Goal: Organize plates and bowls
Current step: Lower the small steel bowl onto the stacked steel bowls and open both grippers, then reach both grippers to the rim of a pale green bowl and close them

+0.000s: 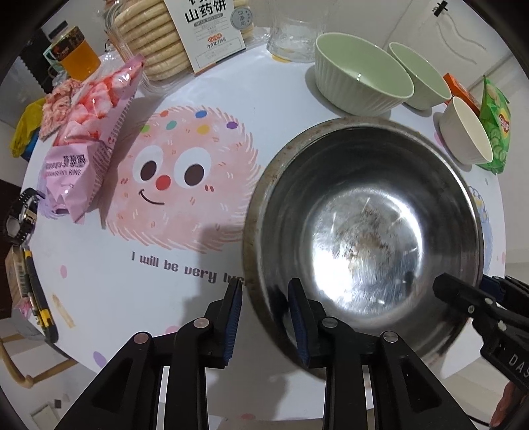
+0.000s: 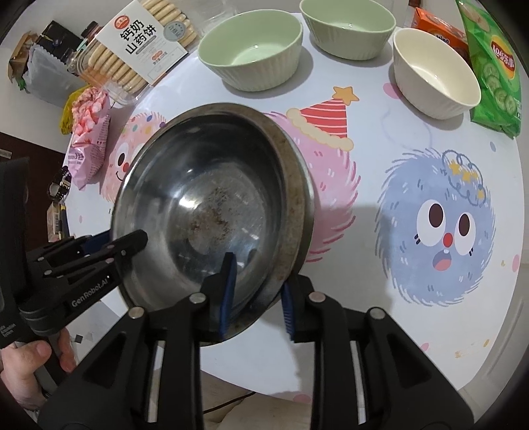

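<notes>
A large steel bowl [image 1: 363, 225] with a stained bottom fills the lower right of the left wrist view; it also shows in the right wrist view [image 2: 211, 205], tilted. My left gripper [image 1: 264, 314] straddles its near rim, one finger inside and one outside. My right gripper [image 2: 256, 291] straddles the rim on the other side; it also shows in the left wrist view [image 1: 463, 294]. Two green ribbed bowls [image 2: 251, 53] [image 2: 347, 26] and a white bowl [image 2: 436, 69] stand at the back of the table.
The round table [image 2: 380, 297] has cartoon prints. A biscuit box [image 1: 185, 36], a pink snack bag [image 1: 89, 132], a honey jar [image 1: 79, 53] and a glass [image 1: 294, 29] stand at the back left. A green chips bag [image 2: 492, 66] and an orange box [image 2: 436, 29] lie at the right.
</notes>
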`<act>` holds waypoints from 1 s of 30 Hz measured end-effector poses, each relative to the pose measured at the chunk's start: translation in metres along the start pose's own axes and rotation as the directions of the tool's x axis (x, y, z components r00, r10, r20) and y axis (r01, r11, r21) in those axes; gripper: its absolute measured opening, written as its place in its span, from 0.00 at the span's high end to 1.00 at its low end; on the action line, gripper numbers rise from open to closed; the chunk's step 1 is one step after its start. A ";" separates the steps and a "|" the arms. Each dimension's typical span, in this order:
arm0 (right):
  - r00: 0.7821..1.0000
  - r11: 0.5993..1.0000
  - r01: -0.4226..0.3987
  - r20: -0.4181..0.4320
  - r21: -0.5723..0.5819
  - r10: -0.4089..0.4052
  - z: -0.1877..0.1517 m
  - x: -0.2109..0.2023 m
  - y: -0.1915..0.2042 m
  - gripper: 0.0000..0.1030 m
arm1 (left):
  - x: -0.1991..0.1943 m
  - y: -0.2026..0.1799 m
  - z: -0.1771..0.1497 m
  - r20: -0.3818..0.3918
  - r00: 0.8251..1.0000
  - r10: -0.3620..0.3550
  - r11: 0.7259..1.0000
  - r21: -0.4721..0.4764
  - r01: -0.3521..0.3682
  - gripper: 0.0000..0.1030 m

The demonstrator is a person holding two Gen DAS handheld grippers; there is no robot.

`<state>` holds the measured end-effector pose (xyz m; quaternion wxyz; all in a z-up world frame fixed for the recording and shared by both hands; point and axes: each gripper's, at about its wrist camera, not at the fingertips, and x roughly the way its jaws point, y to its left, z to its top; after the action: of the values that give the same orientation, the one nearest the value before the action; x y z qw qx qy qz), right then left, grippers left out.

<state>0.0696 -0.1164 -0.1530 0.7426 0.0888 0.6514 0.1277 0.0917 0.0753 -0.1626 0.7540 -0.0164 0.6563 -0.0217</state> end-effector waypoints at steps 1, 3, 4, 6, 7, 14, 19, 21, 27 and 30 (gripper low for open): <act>1.000 1.000 0.003 -0.003 -0.003 -0.003 0.001 0.000 0.002 0.61 | -0.002 0.000 0.001 0.006 1.000 0.007 1.000 0.003 -0.008 0.71; 0.999 0.999 0.035 -0.010 -0.016 -0.035 0.003 -0.001 0.005 0.39 | -0.005 0.000 0.001 0.017 1.000 0.016 1.000 0.007 -0.017 0.71; 0.999 0.999 0.036 -0.010 -0.021 -0.037 0.003 -0.001 0.006 0.37 | -0.005 0.001 0.002 0.019 1.000 0.019 1.000 0.008 -0.019 0.70; 0.999 0.999 0.043 -0.017 -0.031 -0.044 0.003 -0.002 0.007 0.37 | -0.006 0.005 0.002 0.021 1.000 0.018 1.000 0.003 -0.018 0.69; 0.999 0.998 0.049 -0.020 -0.036 -0.050 0.003 -0.003 0.008 0.37 | -0.006 0.006 0.003 0.021 1.000 0.015 1.000 -0.002 -0.015 0.67; 0.998 0.998 0.065 0.006 -0.018 -0.065 -0.002 -0.016 -0.003 0.29 | -0.011 0.030 0.008 0.028 0.999 -0.041 0.998 -0.051 0.042 0.29; 0.998 0.998 0.022 0.050 0.056 -0.025 0.003 -0.029 -0.023 0.01 | -0.023 0.040 0.020 0.033 0.994 -0.102 0.992 -0.076 0.104 0.13; 0.998 0.995 -0.008 0.068 0.101 0.001 0.009 -0.034 -0.031 0.00 | -0.025 0.041 0.027 0.036 0.993 -0.113 0.991 -0.074 0.115 0.11; 0.983 0.956 -0.153 0.142 0.252 0.120 0.037 -0.043 -0.053 0.00 | -0.030 0.028 0.057 0.039 0.991 -0.129 0.990 -0.054 0.131 0.01; 0.970 0.929 -0.221 0.162 0.296 0.179 0.060 -0.040 -0.053 0.00 | -0.029 0.020 0.082 0.037 0.990 -0.137 0.990 -0.038 0.139 0.01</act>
<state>0.1281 -0.1771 -0.1232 0.7439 0.2791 0.6002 0.0920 0.1693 0.0968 -0.1235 0.7614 -0.0773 0.6408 -0.0604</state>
